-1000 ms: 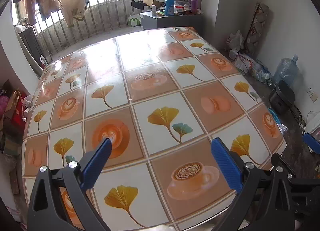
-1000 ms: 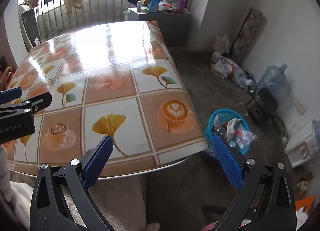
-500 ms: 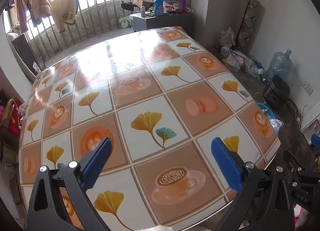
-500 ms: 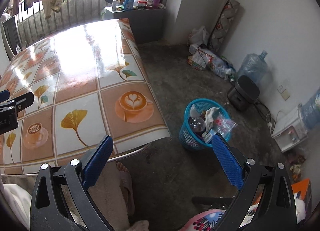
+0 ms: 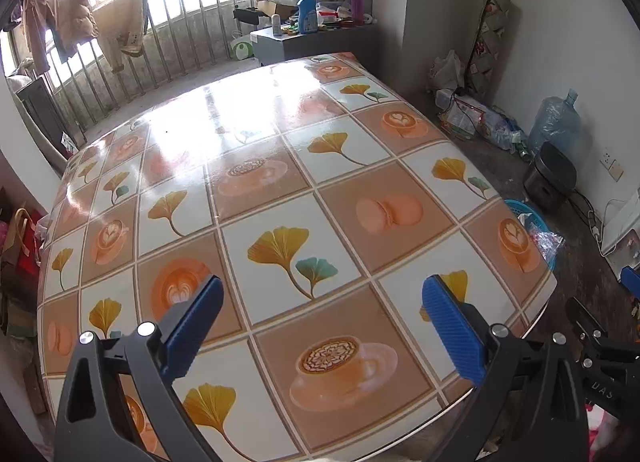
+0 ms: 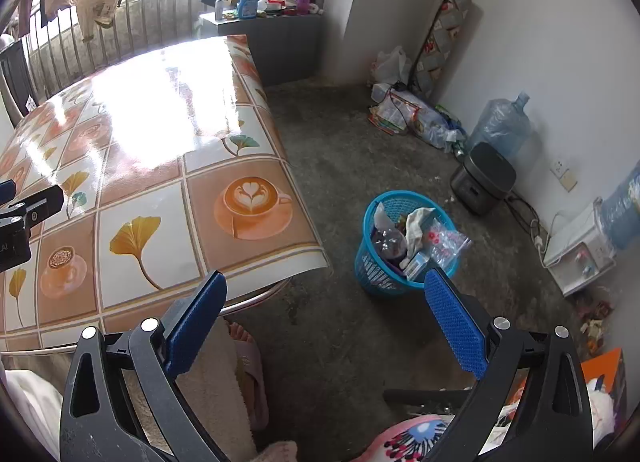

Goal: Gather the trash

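Left gripper (image 5: 320, 326): held low over the near part of the table (image 5: 256, 129), tilted down at the patterned tablecloth, blue fingers (image 5: 192, 326) spread wide, nothing between them, touching nothing. Glossy cloth bare under it — printed coffee cups, ginkgo leaves, macarons. At the far right edge of the left wrist view, a sliver of the blue trash basket (image 5: 532, 217) showing past the table corner.

Right gripper (image 6: 324, 326): held off the table's right corner, pointed down toward the concrete floor (image 6: 344, 157), fingers (image 6: 456, 326) likewise splayed and empty. Blue trash basket (image 6: 380, 266) standing on the floor just right of the table corner, stuffed with a plastic bottle (image 6: 386, 240), crumpled paper (image 6: 416, 221), a clear bag (image 6: 444, 240) and a small carton (image 6: 416, 264). Beyond it by the wall, a dark rice cooker (image 6: 482, 177) and a water jug (image 6: 502, 127).

Against a second ago: left view pulled back, more of the table's right corner visible; right view swung rightward off the tabletop — basket now near centre between the fingers. Both grippers as open as before.
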Motion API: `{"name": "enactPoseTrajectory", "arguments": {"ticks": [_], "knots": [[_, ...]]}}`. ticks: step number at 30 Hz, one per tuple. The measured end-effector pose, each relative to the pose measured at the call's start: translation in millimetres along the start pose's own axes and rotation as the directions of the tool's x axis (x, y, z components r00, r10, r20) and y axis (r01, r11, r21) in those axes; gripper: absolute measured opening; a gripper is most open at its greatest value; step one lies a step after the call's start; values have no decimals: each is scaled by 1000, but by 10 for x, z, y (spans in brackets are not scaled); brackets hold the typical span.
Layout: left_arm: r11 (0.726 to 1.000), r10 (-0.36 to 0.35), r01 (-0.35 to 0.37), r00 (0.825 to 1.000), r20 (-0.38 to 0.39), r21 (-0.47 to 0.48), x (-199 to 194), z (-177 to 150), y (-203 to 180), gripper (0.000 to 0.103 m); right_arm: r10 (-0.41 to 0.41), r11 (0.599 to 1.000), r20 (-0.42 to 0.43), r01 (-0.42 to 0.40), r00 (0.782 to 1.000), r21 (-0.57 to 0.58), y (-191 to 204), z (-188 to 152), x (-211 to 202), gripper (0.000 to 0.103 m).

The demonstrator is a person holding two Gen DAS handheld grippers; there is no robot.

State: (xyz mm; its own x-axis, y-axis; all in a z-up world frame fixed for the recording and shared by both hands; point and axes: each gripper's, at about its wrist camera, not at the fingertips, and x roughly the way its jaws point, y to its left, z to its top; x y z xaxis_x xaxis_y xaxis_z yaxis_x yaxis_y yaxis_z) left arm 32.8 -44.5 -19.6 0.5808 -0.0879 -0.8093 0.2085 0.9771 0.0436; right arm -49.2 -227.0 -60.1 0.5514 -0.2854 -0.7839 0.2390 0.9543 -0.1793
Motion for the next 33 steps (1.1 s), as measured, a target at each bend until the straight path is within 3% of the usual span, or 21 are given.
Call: {"name": "enactPoseTrajectory", "arguments": {"ticks": [33], "knots": [[1000,-8,8,1000,-6,-10,-17,-13,23,97,-4,1000,12,4,1000,-5,-3,31,-18,95]]}}
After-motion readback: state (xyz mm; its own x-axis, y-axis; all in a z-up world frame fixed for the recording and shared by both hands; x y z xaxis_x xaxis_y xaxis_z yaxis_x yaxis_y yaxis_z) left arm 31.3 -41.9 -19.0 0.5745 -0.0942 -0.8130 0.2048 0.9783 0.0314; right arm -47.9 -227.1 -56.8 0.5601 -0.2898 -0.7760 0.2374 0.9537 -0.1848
